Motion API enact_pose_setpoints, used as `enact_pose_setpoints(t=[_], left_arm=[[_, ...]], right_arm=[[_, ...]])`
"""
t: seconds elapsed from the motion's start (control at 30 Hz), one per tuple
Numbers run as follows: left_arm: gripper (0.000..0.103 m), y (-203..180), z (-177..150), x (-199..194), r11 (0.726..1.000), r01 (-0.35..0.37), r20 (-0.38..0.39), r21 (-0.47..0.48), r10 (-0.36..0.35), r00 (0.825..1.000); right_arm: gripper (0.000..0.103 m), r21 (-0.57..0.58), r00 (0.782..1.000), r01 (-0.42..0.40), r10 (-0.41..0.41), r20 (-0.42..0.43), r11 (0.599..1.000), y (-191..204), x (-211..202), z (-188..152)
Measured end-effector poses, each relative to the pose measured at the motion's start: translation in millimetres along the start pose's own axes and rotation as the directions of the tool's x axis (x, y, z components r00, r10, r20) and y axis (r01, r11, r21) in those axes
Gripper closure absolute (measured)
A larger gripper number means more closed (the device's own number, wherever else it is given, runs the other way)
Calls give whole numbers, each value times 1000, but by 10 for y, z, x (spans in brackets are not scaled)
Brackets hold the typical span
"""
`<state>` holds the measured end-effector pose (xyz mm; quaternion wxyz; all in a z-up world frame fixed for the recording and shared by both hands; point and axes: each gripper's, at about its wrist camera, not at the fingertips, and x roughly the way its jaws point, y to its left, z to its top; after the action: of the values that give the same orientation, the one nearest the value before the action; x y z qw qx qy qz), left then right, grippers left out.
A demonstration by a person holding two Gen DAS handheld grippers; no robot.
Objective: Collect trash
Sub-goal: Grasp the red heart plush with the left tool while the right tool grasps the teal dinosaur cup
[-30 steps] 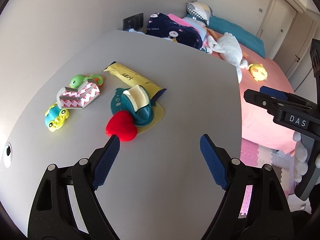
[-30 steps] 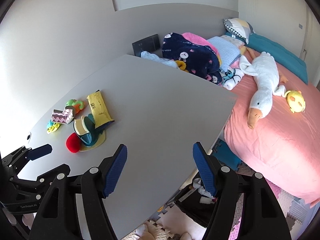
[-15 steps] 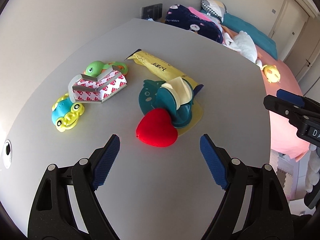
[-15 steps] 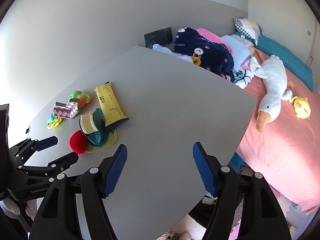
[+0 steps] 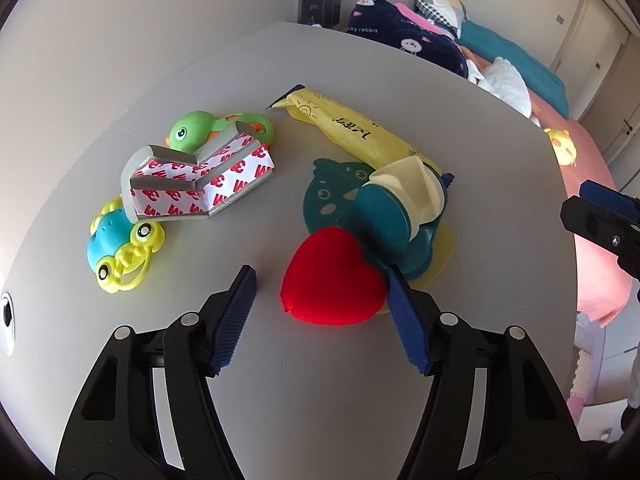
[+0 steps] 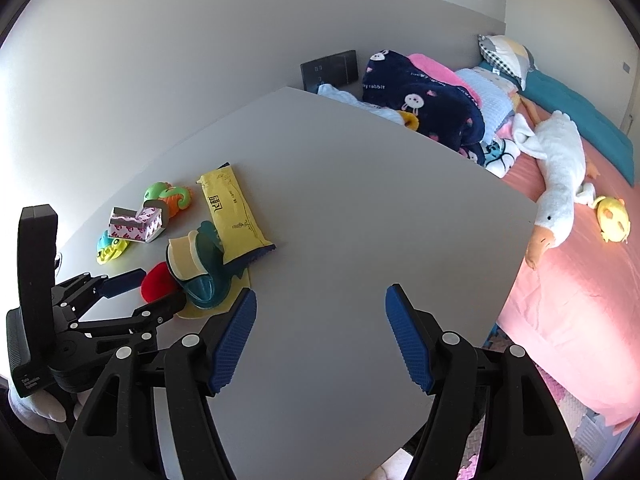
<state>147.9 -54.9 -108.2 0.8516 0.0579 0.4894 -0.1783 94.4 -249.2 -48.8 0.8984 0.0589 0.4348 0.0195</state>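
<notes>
- The left gripper [image 5: 320, 280], jaws spread wide, sits low over a pale grey counter [image 5: 460, 112] with a red heart-shaped cushion [image 5: 330, 278] between its 2 blue ribbed pads. The right pad looks to be touching or just beside the heart's edge; the left pad stands apart from it. Nothing is pinched yet.
- This placement suggests the heart is the first piece to be collected, since it lies nearest in the cluster.
- The heart looks soft and fuzzy, likely to squash under pressure.
- Just behind it, touching, is a teal plastic tape dispenser [image 5: 380, 216] holding a cream roll, resting on a thin yellow sheet.
- A long, crinkled yellow wrapper [image 5: 352, 130] with a torn dark end lies behind the dispenser, probably trash.
- To the left sits a folded grey strip backed in red-and-white printed paper [image 5: 196, 178], between a green toy [image 5: 192, 130] and a blue-and-yellow toy [image 5: 116, 246], both smooth plastic.
- The right gripper [image 6: 320, 328] hovers with jaws spread over bare counter, well apart from the cluster, holding nothing.
</notes>
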Motion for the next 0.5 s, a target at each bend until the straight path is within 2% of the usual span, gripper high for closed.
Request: enact_pose_setpoints(t=[0.13,0.5], left_arm=[[54,17,58,29,1000,-1,11,7,1,1000],[55,185,-76,-183,999,-18,30,-33,19,999]], right_arm=[[34,-21,1000,-14,14,-9,1000,93,50,17],[34,-92,997,-73,71,-25,993,447,187,105]])
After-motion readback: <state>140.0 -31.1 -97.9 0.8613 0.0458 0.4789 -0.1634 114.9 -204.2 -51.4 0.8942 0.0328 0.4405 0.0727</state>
